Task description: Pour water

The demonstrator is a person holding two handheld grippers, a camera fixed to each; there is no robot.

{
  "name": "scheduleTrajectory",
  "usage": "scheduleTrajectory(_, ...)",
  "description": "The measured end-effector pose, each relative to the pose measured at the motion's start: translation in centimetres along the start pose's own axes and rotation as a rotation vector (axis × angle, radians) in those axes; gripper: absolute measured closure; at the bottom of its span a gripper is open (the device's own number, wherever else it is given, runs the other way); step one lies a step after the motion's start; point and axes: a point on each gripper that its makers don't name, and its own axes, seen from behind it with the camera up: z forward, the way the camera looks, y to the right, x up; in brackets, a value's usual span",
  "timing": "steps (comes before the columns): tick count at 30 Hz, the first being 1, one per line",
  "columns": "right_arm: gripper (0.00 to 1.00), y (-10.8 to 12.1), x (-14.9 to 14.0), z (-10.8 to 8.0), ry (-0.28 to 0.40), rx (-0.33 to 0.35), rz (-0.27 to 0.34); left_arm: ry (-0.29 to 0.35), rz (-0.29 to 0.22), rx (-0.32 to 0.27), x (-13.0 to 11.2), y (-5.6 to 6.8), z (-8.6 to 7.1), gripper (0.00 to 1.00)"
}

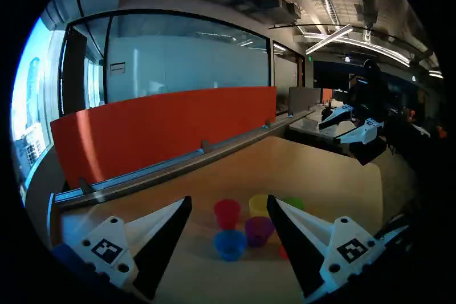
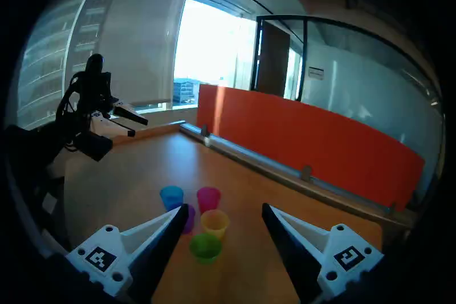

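The left gripper [image 1: 228, 198] hangs above a wooden table [image 1: 319, 173]; its two fingers reach in from the lower left and lower right of the left gripper view, spread wide with nothing between them, so the jaws stand open. Low in the centre of that view, in the gap between the fingers, a cluster of small plastic cups stands upright on the table; the red cup [image 1: 227, 213] and the yellow cup [image 1: 259, 204] are side by side at the back, with the green cup [image 1: 293, 202] just to their right, peeping over the right finger; the purple cup [image 1: 259, 230] and the blue cup [image 1: 229, 244] are in front, nearer the camera; whether any cup holds water cannot be told.

The right gripper [image 2: 224, 207] is also wide open and empty, its fingers at the lower left and lower right of the right gripper view; the same cups sit low in the centre, the green one nearest the camera, the yellow one just behind it, the purple one half hidden by the left finger, the blue and red ones farthest. At the left of this view the left gripper is raised, well apart from the cups, held by a dark-sleeved arm [image 2: 34, 144].

An orange partition [image 1: 165, 127] runs along the table's far edge; a glass wall [image 1: 188, 59] stands behind it; a bright window [image 2: 211, 59] fills the upper centre of the right gripper view.
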Motion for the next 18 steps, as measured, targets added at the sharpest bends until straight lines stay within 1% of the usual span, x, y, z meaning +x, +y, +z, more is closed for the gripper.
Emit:
scheduleTrajectory(5, 0.0, -0.4, -2.2, 1.1, -0.031, 0.013, 0.007, -0.041, 0.009, -0.014, -2.4, 0.3, 1.0, 0.02)
scheduleTrajectory(12, 0.0, -0.8, -5.0, 2.4, -0.068, 0.022, 0.01, -0.107, 0.041, -0.028, -6.1, 0.7, 2.5, 0.02)
scheduleTrajectory(18, 0.0, -1.2, -7.1, 3.4, -0.093, 0.034, 0.022, -0.159, 0.051, -0.049, -9.1, 1.3, 3.7, 0.02)
